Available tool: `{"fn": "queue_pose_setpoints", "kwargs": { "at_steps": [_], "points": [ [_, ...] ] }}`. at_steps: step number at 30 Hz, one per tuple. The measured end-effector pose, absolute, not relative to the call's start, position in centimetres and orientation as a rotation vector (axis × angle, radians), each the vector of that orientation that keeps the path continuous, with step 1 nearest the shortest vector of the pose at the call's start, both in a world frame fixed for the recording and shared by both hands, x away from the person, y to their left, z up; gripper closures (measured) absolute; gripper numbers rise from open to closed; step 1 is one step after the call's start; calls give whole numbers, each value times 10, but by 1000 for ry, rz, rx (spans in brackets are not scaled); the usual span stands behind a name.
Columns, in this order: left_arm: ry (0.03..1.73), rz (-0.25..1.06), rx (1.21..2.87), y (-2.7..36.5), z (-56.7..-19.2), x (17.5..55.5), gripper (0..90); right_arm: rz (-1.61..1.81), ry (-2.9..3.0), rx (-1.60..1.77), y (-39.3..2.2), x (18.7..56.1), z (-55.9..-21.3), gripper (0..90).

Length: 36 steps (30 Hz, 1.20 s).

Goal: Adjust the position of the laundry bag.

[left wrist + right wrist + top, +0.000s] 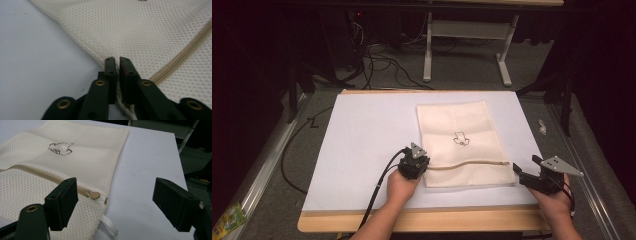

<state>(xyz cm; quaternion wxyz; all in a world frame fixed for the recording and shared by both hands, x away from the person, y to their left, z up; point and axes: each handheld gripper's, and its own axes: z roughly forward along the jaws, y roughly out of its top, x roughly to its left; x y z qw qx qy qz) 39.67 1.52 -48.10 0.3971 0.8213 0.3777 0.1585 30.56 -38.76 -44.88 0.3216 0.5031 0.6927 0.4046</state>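
Pinching the left edge of the mesh laundry bag, the left gripper has its jaws pressed together on the fabric near the zipper's closed end. The bag lies flat on the white table mat. The right gripper hovers spread wide just before the zipper pull. Anchoring looks done; next, the right jaws probably need to close squarely on that small pull.

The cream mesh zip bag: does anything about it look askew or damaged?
No damage shows. The cream mesh zip bag lies slightly askew on the white table mat, and its beige zipper bows upward instead of running straight.
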Motion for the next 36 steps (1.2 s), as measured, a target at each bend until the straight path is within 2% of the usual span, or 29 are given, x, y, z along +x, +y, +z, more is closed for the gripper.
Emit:
{"fn": "queue_pose_setpoints", "kwargs": {
  "at_steps": [8, 11, 13, 15, 18, 19, 20, 21, 22, 23, 25, 27, 28, 29, 31, 36],
  "points": [
    [998, 367, 2087, 45, -478, 387, 890, 1071, 1836, 1316, -385, 303, -448, 268],
    [1008, 324, 2109, 61, -474, 379, 890, 1078, 1861, 1305, -381, 302, -449, 324],
    [971, 345, 2146, 74, -471, 370, 890, 1102, 1884, 1298, -379, 301, -449, 416],
    [974, 394, 2190, 85, -471, 362, 888, 1112, 1912, 1286, -375, 301, -450, 440],
    [1012, 383, 2106, 101, -472, 358, 878, 1127, 1955, 1280, -368, 303, -451, 519],
    [1020, 380, 2083, 104, -473, 357, 829, 1128, 1973, 1280, -362, 305, -450, 582],
    [1023, 378, 2078, 104, -474, 357, 829, 1128, 1973, 1280, -362, 305, -450, 582],
    [1014, 383, 2073, 103, -473, 358, 689, 1104, 2005, 1278, -353, 305, -450, 665],
    [998, 397, 2064, 102, -471, 357, 689, 1104, 2005, 1278, -353, 305, -450, 665],
    [985, 417, 2047, 103, -468, 356, 645, 1075, 2017, 1282, -347, 305, -450, 722],
    [974, 427, 2011, 108, -463, 354, 602, 1041, 2054, 1289, -337, 305, -452, 895],
    [982, 438, 1987, 111, -462, 352, 529, 1028, 2133, 1303, -325, 307, -455, 900],
    [987, 440, 1984, 113, -462, 351, 529, 1028, 2133, 1303, -325, 307, -455, 900],
    [995, 403, 1964, 115, -462, 351, 492, 985, 2173, 1298, -316, 308, -460, 900],
    [1005, 357, 1928, 119, -463, 352, 489, 960, 2189, 1300, -312, 310, -463, 900],
    [1003, 364, 1951, 113, -467, 354, 474, 1002, 2325, 1087, -271, 305, -462, 900]
  ]
}}
